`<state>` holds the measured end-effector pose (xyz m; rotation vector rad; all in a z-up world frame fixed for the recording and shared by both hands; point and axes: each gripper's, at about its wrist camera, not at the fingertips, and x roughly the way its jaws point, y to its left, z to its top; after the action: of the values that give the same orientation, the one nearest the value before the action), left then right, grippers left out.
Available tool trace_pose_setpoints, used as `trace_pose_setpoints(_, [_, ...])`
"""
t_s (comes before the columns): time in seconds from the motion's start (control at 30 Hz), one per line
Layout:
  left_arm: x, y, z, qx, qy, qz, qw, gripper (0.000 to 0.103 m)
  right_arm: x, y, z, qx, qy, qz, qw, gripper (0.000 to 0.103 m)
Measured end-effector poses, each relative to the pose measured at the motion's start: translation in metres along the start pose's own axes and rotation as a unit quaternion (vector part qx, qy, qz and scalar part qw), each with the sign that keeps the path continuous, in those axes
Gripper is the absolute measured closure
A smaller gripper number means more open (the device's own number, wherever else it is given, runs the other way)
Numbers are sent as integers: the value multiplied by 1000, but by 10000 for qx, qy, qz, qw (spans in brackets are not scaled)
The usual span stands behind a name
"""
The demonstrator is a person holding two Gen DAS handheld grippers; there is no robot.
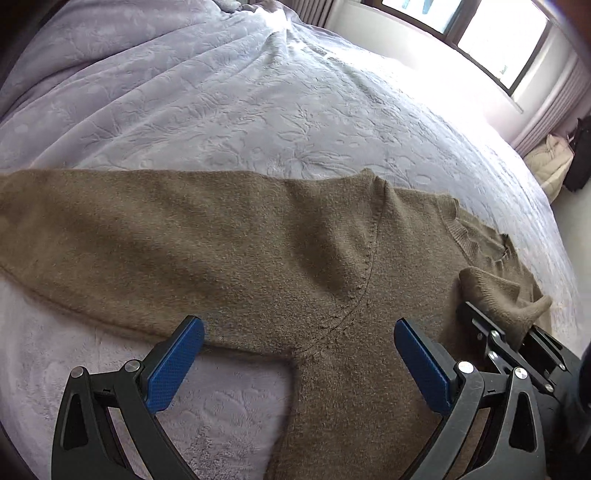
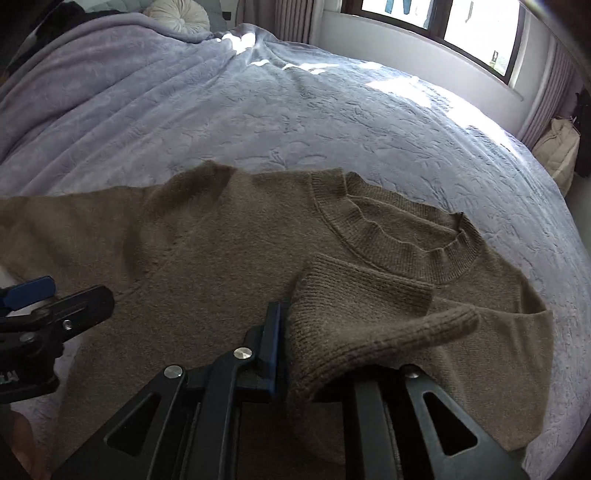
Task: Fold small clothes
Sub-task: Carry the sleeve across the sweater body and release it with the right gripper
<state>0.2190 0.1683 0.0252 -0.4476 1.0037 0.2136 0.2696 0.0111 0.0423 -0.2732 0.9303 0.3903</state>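
Note:
An olive-brown knit sweater (image 1: 258,240) (image 2: 221,258) lies flat on the bed, its ribbed neckline (image 2: 399,236) towards the window. One sleeve (image 1: 110,229) stretches straight out to the left. My left gripper (image 1: 298,326) hovers open over the armpit seam, nothing between its blue pads; its finger also shows at the left edge (image 2: 31,291) of the right wrist view. My right gripper (image 2: 325,325) (image 1: 495,332) has the other sleeve's ribbed cuff (image 2: 369,317) brought over the chest. The cuff lies loosely between its parted jaws and drapes over the right finger, hiding it.
A lavender embossed bedspread (image 1: 221,110) (image 2: 258,110) covers the whole bed. A round pale cushion (image 2: 177,16) sits at the head. The bed's edge curves down at the right, with a window (image 2: 443,18) and a beige bag (image 2: 561,147) on the floor beyond.

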Motion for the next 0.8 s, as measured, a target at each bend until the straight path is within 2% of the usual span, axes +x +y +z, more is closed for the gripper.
trace_pose_setpoints(0.07, [-5,3,0,-94,-5,-70,9999,0,-23,-11,3,254,-205,554,9979,35])
trace_pose_setpoints(0.13, [-12,1,-2,-114,-59,-82,9999,0,-51,-26,5,422,-536,871,9939,20])
trace_pose_setpoints(0.27, [-22,-17,-4,-80,-167,-127,9997,0,-93,-65,-1,650,-894,1400,9840,20])
trace_pose_setpoints(0.37, [-30,-41,-6,117,-272,-154,9994,0,-112,-93,-9,736,-1185,1327,9813,20])
trace_pose_setpoints(0.53, [-38,-79,-18,457,-166,-418,9979,0,-96,-130,-31,722,-603,276,9952,20])
trace_pose_setpoints(0.57, [-40,-93,-23,628,-162,-524,9965,0,-93,-140,-40,766,-529,277,9953,20])
trace_pose_setpoints(0.67, [-36,-133,-33,1150,-103,-728,9906,0,-68,-172,-63,1109,-74,966,9891,20])
trace_pose_setpoints(0.7, [-32,-144,-35,1273,-42,-838,9883,0,-57,-186,-72,1331,55,1030,9857,20])
trace_pose_setpoints(0.73, [-24,-154,-36,1401,58,-876,9862,0,-46,-202,-81,1530,215,717,9854,22])
trace_pose_setpoints(0.77, [-14,-161,-35,1493,130,-725,9860,0,-39,-223,-92,1803,421,104,9827,28])
trace_pose_setpoints(0.8, [-7,-163,-34,1517,165,-557,9867,0,-40,-238,-102,2008,374,-139,9788,29])
